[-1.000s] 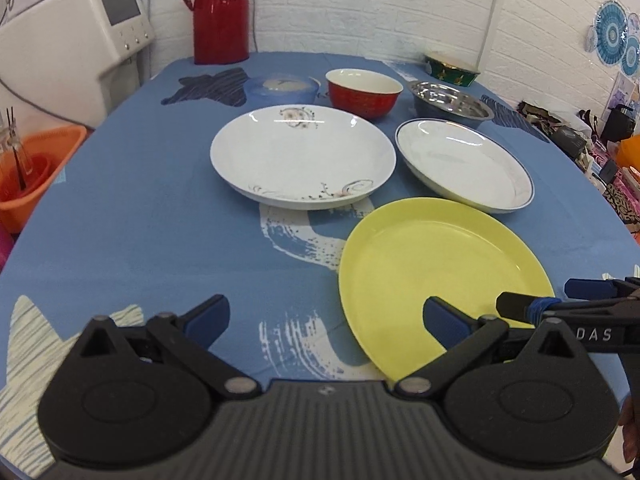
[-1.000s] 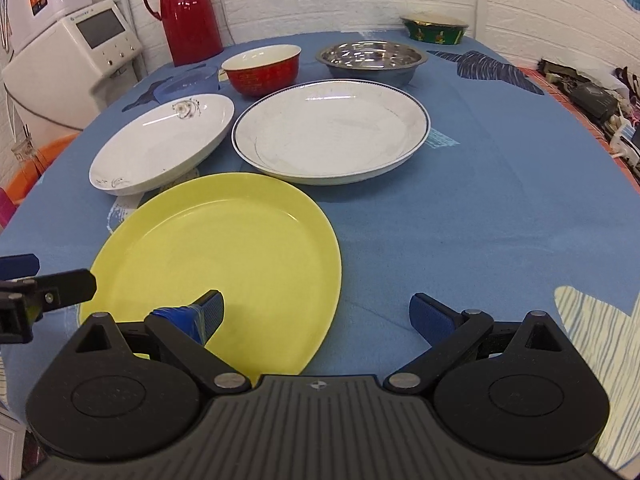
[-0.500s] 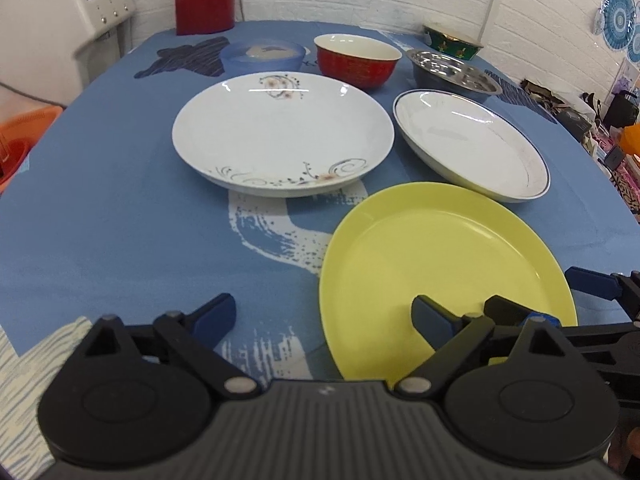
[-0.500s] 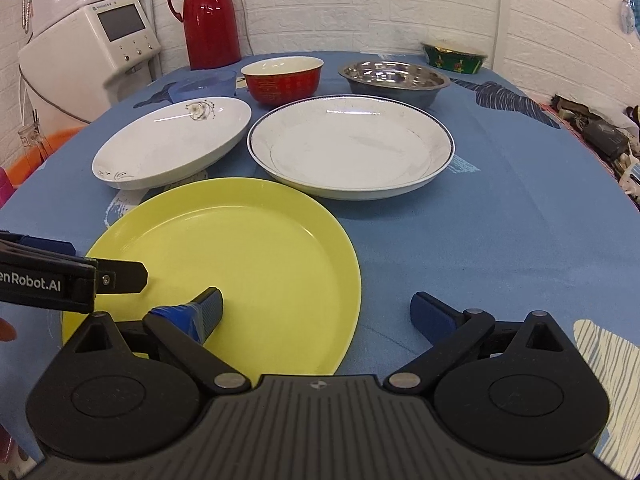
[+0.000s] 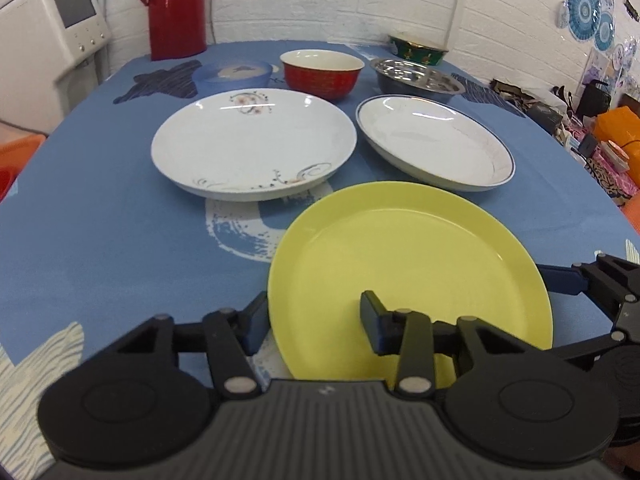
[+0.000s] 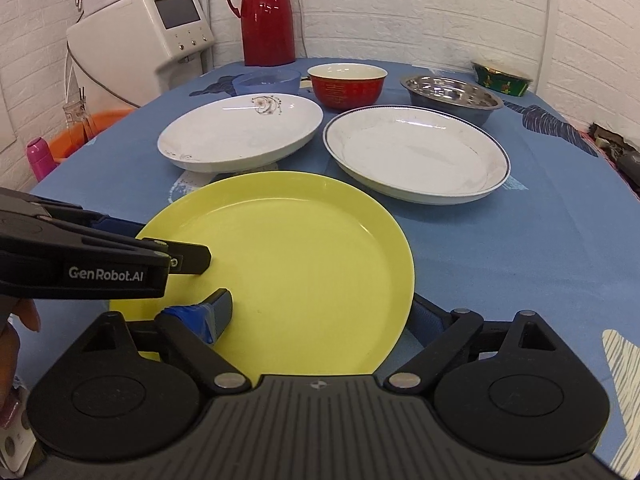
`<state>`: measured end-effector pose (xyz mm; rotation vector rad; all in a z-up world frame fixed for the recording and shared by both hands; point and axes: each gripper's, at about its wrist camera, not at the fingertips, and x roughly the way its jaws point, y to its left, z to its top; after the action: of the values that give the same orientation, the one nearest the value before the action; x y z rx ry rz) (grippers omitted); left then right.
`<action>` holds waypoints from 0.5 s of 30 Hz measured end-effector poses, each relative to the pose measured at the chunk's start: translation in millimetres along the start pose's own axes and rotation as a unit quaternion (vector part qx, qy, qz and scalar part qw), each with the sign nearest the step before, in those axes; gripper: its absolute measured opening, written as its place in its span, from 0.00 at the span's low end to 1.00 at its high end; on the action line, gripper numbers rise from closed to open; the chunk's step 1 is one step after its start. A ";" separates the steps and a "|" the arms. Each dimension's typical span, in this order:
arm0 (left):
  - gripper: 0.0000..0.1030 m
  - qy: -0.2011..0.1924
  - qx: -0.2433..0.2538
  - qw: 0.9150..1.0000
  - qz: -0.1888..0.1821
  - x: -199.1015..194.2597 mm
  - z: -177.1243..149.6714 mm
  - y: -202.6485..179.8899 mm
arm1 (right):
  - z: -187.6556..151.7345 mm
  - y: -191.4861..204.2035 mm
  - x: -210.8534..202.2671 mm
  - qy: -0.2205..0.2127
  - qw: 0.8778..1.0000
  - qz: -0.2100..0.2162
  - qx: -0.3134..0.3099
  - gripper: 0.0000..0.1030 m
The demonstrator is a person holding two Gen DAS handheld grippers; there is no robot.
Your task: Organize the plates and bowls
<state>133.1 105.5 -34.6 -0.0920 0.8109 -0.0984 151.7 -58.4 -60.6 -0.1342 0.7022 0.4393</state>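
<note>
Plates and bowls sit spread over the blue-clothed bench (image 5: 100, 216). Nearest you is the yellow plate (image 5: 408, 280), and both of your grippers are at it. Your left gripper (image 5: 314, 320) has its fingers wide, straddling the plate's left rim: one finger (image 5: 370, 316) lies over the plate's inside, the other is outside and below the rim. I cannot tell whether either finger touches it. Your right gripper (image 6: 322, 316) is set the same way at the right rim, fingers wide, the left finger (image 6: 218, 312) over the plate's surface and the right one tucked under the edge.

Behind the yellow plate stand two white plates side by side: the floral plate (image 5: 254, 142) to the left and the blue-rimmed plate (image 5: 434, 140) to the right, each near the yellow one but apart from it. Farther back is a row of bowls: a pale blue bowl (image 5: 234, 74), a red bowl (image 5: 322, 74), a steel bowl (image 5: 416, 80) and, at the far edge, a green bowl (image 5: 418, 50). A red thermos (image 5: 176, 8) stands at the back left, near a white appliance (image 5: 52, 36) beside the bench.
</note>
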 end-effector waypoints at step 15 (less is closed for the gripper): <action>0.32 0.002 -0.078 0.993 0.084 -41.5 -20.1 100.1 | 20.6 92.6 30.5 0.000 0.994 0.093 -0.051 0.78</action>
<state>95.4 208.9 -30.6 -0.1715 0.8263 0.1244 144.4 40.9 -62.4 -0.1652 0.6947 0.6548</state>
